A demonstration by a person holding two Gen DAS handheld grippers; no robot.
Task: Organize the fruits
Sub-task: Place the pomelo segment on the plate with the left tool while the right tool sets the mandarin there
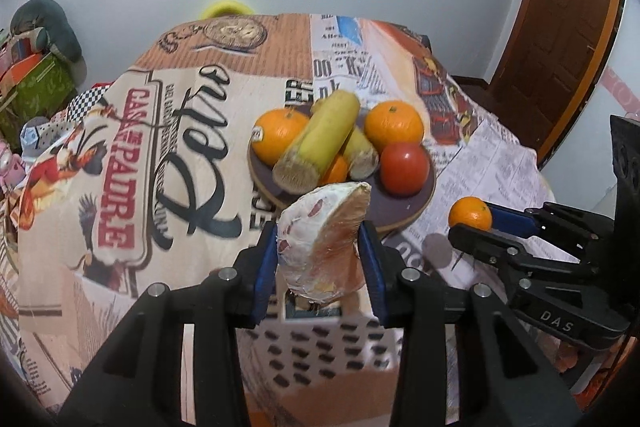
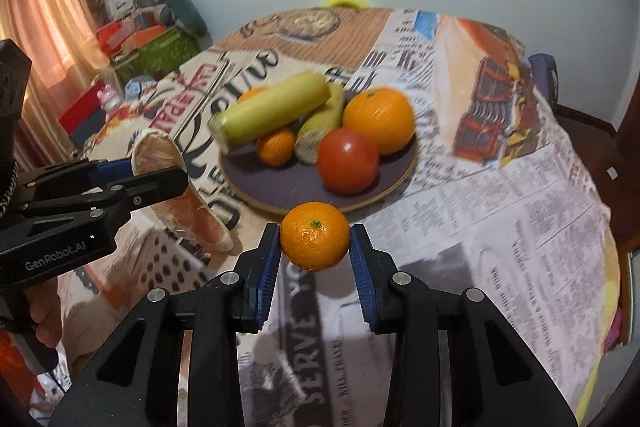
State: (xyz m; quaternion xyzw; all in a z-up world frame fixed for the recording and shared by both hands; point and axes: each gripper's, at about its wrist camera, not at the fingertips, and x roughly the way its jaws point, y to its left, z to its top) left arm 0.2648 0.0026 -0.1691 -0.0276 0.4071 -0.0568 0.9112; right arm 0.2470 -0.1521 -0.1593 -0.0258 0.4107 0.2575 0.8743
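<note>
Pomelo wedge (image 1: 324,239) upright in left tool (image 1: 320,247)

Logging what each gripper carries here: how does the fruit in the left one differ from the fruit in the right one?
The left gripper holds a pomelo wedge, a cut, wrapped piece with white pith and pinkish flesh; the right gripper holds a small orange, whole, round and unwrapped. The pomelo wedge stands taller than its fingers; the small orange sits level with its fingertips. Both are clamped, lifted, just short of the plate.
</note>
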